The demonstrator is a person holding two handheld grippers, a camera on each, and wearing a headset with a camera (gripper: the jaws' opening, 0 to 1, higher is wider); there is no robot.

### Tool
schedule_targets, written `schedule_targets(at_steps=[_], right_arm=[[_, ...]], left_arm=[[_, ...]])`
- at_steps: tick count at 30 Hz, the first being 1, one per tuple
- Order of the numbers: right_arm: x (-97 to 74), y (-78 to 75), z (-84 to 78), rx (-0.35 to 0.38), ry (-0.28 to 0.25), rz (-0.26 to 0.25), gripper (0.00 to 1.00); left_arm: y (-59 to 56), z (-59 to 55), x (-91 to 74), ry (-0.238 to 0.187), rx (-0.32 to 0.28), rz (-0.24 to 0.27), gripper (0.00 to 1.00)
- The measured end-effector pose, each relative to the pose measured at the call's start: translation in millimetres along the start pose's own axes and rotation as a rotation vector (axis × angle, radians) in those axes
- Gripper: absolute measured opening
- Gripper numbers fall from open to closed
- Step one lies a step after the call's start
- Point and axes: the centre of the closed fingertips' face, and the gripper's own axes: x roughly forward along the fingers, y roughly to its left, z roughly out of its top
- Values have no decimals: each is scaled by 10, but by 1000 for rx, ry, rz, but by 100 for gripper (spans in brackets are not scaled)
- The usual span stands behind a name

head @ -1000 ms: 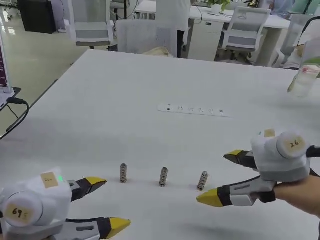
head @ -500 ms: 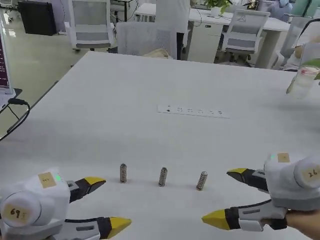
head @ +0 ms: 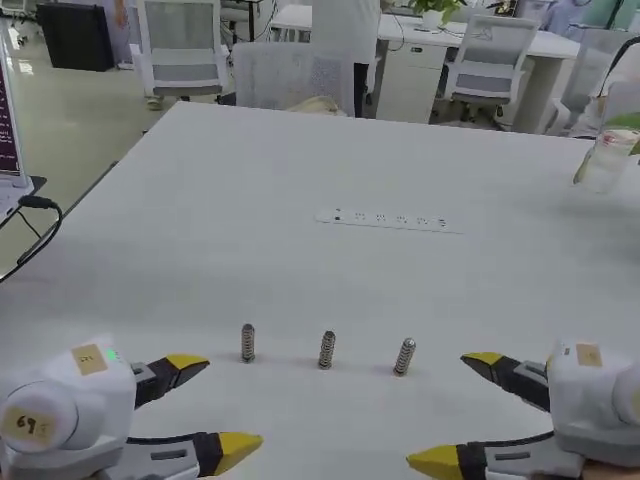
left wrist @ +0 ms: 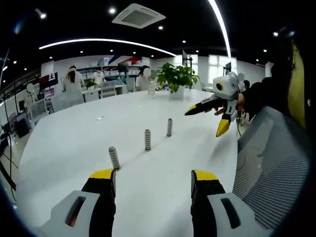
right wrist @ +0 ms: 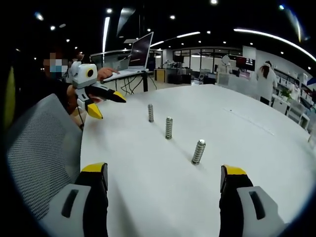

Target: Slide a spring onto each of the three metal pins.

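Three upright metal pins, each with a spring round it, stand in a row on the white table: left pin [head: 248, 343], middle pin [head: 327, 350], right pin [head: 404, 356]. In the left gripper view the nearest of them [left wrist: 114, 157] rises just beyond my open left gripper [left wrist: 152, 181]. In the right gripper view the nearest [right wrist: 198, 151] stands ahead of my open right gripper [right wrist: 163, 178]. In the head view the left gripper [head: 212, 402] sits at the lower left and the right gripper [head: 462, 410] at the lower right, both empty and apart from the pins.
A white power strip [head: 389, 220] lies across the middle of the table [head: 300, 170]. A clear plastic bottle [head: 607, 160] stands at the far right edge. Office chairs [head: 180, 45] and desks line the room beyond the table. A mesh chair back [right wrist: 34, 148] is close by.
The right gripper has drawn back from the right pin, down and to the right toward the near table edge. The left gripper has barely moved.
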Motion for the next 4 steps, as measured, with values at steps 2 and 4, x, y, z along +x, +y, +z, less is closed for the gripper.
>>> schedule_targets(at_steps=[2,4], right_arm=[[11,-7,40,-6,-34,-4,95],[12,-16,54,10,-58,-3,96]], left_arm=[[4,-8,6,-1,-5,1,57],[5,-14,9,-2,-11,2,57]])
